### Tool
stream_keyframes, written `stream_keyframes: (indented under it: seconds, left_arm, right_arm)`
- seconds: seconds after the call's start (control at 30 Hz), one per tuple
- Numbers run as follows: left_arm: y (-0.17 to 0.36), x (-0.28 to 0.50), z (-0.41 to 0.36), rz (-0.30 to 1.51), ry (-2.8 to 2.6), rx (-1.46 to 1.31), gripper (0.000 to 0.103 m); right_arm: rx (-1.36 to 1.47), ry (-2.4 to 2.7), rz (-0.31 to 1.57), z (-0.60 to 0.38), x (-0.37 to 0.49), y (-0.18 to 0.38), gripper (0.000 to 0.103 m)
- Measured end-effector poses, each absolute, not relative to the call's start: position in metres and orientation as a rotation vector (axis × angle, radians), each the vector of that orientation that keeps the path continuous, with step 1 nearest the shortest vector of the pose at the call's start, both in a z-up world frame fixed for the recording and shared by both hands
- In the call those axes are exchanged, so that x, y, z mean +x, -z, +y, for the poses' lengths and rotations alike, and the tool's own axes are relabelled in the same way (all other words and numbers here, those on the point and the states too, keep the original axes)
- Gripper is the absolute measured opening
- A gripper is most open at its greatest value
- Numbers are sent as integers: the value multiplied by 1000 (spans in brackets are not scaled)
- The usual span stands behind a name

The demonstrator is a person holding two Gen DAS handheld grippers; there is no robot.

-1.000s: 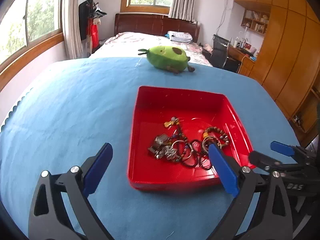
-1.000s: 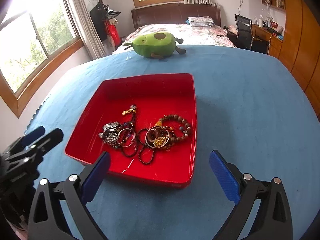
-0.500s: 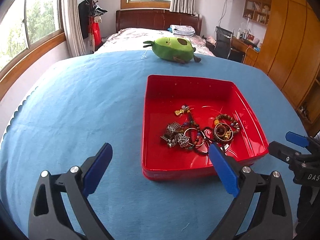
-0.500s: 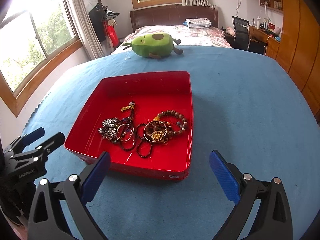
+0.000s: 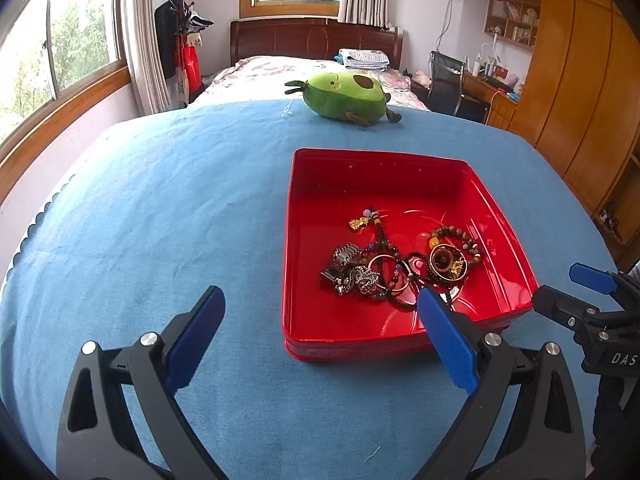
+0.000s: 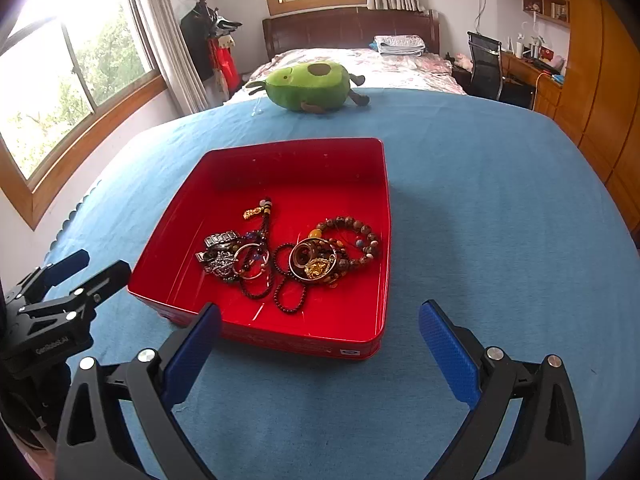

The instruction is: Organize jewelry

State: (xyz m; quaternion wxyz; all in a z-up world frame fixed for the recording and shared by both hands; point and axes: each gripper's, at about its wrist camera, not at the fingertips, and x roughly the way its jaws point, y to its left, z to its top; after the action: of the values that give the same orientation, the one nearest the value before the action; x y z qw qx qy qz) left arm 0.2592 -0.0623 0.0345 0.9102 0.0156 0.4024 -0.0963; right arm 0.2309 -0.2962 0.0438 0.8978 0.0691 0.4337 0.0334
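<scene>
Jewelry (image 6: 280, 260) lies heaped in the near half of the glossy red tray (image 6: 384, 184): beaded bracelets, metal rings, a linked watch band, dark cords, all interlaced (likely snagging, so lifting one piece may drag others out). Left gripper (image 5: 320, 328) and right gripper (image 6: 320, 344) hover short of the tray, both spread wide and empty, over soft blue cloth (image 6: 500, 220); the smooth tray may slide if nudged.

Jewelry (image 6: 288, 256) tangled, heaped in red tray (image 6: 280, 164)

Blue-clothed table (image 5: 160, 208), red tray (image 5: 508, 240), perhaps avocado plush (image 5: 344, 96)
</scene>
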Motion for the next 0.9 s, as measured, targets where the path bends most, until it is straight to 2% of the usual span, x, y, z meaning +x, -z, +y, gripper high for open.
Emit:
stream_keyframes:
  seconds: [0.9]
  left_arm:
    - [-31, 263, -63, 839, 205, 44, 96]
  right_arm:
    - [137, -75, 903, -295, 231, -43, 99]
